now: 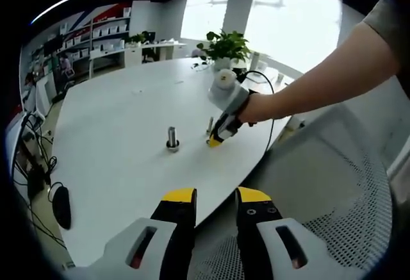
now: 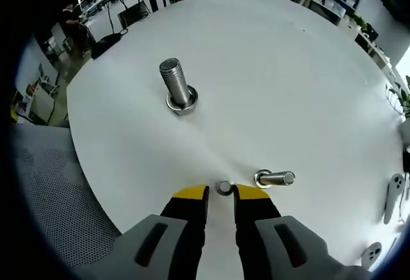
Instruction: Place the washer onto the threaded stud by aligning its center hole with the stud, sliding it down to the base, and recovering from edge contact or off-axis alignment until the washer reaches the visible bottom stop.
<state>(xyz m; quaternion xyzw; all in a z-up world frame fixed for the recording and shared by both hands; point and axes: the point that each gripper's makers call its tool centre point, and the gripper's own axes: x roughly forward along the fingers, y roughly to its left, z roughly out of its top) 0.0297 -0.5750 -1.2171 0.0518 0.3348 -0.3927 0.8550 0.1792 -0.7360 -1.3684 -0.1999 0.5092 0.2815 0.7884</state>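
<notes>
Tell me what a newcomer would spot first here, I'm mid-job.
Probably the large threaded stud standing upright on the white table, out ahead of the right gripper. Next, the small washer between that gripper's yellow-tipped fingers, low at the table, with a smaller bolt just beside it. The left gripper hangs back near the table edge.

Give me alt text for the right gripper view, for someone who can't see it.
The right gripper reaches down to a white table with a small washer between its yellow-tipped jaws. A smaller stud stands just beside the tips, and a larger threaded stud stands farther off on the table.
</notes>
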